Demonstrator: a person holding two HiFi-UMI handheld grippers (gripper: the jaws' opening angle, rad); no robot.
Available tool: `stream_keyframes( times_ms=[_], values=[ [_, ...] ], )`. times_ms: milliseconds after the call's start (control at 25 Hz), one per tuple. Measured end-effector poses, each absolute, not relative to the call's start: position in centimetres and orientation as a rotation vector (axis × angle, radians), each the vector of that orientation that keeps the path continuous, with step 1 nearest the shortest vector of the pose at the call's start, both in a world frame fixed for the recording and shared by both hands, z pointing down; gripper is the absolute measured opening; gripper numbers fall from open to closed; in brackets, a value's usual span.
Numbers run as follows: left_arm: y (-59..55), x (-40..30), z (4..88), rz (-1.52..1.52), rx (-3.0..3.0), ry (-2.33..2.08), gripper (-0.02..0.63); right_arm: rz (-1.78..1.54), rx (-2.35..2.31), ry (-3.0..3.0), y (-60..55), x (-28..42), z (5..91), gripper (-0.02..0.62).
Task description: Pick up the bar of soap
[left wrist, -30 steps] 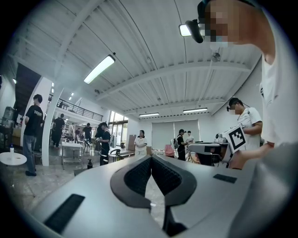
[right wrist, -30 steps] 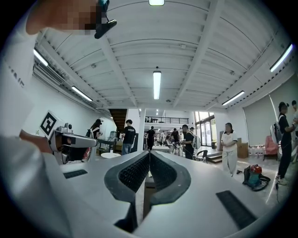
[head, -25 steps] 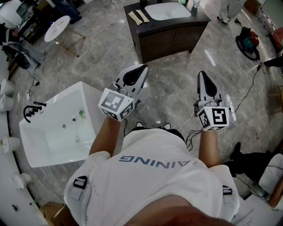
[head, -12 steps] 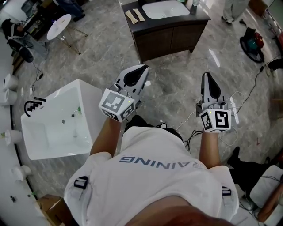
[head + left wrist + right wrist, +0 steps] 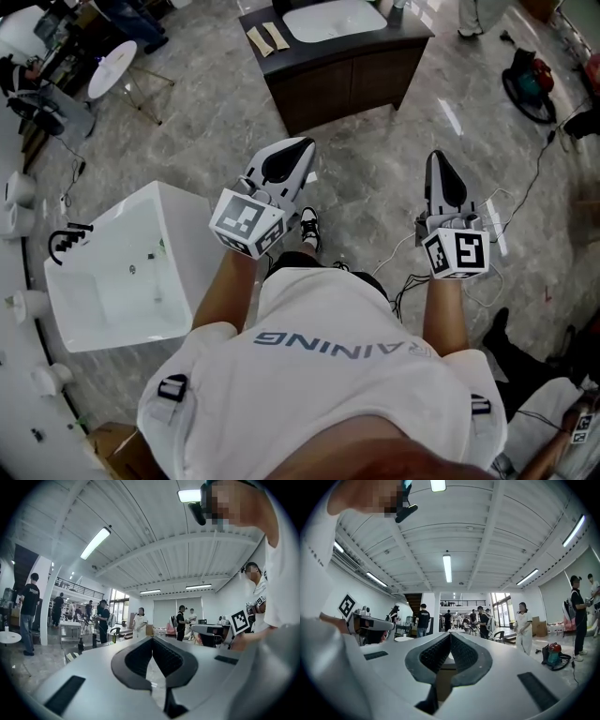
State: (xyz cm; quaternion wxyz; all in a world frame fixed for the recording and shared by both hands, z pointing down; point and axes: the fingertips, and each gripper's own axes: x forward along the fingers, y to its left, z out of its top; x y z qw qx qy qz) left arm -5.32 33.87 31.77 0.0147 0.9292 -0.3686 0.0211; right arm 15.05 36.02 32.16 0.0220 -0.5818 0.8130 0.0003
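No bar of soap is plainly identifiable. Two pale tan flat pieces (image 5: 265,38) lie on the dark vanity counter (image 5: 319,52), left of its white basin (image 5: 334,19); whether they are soap I cannot tell. My left gripper (image 5: 302,148) is held at chest height over the marble floor, its jaws shut with nothing between them. My right gripper (image 5: 441,159) is held level with it on the right, also shut and empty. In the left gripper view the pads meet at the left gripper's (image 5: 151,640) tip; in the right gripper view the right gripper (image 5: 450,635) looks the same.
A white square sink unit (image 5: 178,202) with a black tap (image 5: 67,240) stands at the left. A round white table (image 5: 112,64) is far left. A red and black machine (image 5: 528,80) and cables (image 5: 527,197) lie at the right. Several people stand in the hall.
The vanity has slid slightly left in the head view and the sink unit shifted with it. A shoe now shows below the left gripper. Both grippers keep their pose and stay shut.
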Motion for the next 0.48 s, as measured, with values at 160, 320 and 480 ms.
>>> stream_keyframes(
  times_ms=[160,320,480],
  values=[
    [31.3,-4.3,32.6,0.052,2.898,-1.101,0.009,0.013,-1.852,2.509,34.0,16.3,32.4,0.013],
    [27.7,-4.0,32.1,0.035,2.903,-1.083,0.009,0.019,-1.866,2.508,30.5,16.4,32.3,0.014],
    [23.5,-5.0,32.2,0.036,2.895,-1.076,0.009,0.013,-1.875,2.523,26.2,15.0,32.0,0.012]
  ],
)
